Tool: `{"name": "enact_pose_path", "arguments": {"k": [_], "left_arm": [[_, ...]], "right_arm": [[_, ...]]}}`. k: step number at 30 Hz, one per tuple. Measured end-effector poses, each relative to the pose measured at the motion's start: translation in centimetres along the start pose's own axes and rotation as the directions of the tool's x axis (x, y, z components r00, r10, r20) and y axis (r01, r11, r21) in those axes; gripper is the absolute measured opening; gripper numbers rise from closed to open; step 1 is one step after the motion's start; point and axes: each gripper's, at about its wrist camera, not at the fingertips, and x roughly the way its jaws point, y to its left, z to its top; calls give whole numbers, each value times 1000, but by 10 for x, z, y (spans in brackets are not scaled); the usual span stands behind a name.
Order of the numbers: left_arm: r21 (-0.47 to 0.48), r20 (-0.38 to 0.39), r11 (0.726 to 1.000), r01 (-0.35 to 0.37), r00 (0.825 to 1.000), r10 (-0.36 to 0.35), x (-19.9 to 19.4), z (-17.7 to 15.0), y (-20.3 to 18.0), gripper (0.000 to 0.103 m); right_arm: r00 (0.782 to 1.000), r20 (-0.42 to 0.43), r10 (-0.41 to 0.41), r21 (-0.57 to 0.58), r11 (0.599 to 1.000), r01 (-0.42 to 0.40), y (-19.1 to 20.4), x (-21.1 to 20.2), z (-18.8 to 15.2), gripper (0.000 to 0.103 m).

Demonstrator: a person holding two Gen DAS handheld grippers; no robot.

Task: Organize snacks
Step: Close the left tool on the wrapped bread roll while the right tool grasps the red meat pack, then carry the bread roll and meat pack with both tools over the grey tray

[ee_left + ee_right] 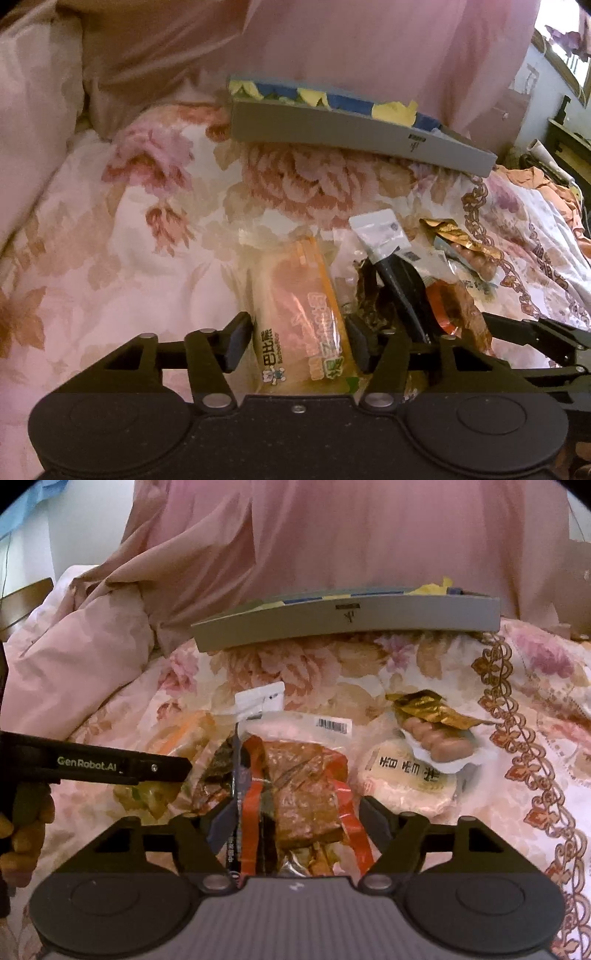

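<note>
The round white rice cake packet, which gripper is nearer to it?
Right. The right gripper sits just beside the round white packet, straddling the red-striped packet. The left gripper is farther off, around the orange packet.

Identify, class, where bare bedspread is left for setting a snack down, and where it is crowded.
Free: the floral bedspread left of the orange-striped packet, and the strip between the snack pile and the gray tray. Crowded: around the red-striped packet and round white packet.
</note>
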Motion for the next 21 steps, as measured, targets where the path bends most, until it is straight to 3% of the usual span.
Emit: {"name": "enact_pose_path", "arguments": {"k": [2,6,14,21], "left_arm": [[-24,-8,1000,11,1000,-11,2,-1,4,59],[-37,-10,999,6,1000,-6,-1,-1,3,54],[-167,-30,986,2,1000,-8,-20,-4,9,51],[-191,28,981,-22,999,28,-45,-8,6,50]], "right_arm": [[1000,3,6,21,1000,-6,-3,0,0,71],[1000,8,13,36,999,-14,-6,-2,0,71],[1000,19,15,19,1000,-16,0,-12,2,68],[999,41,-34,-92,995,38,14,-22,1,67]]}}
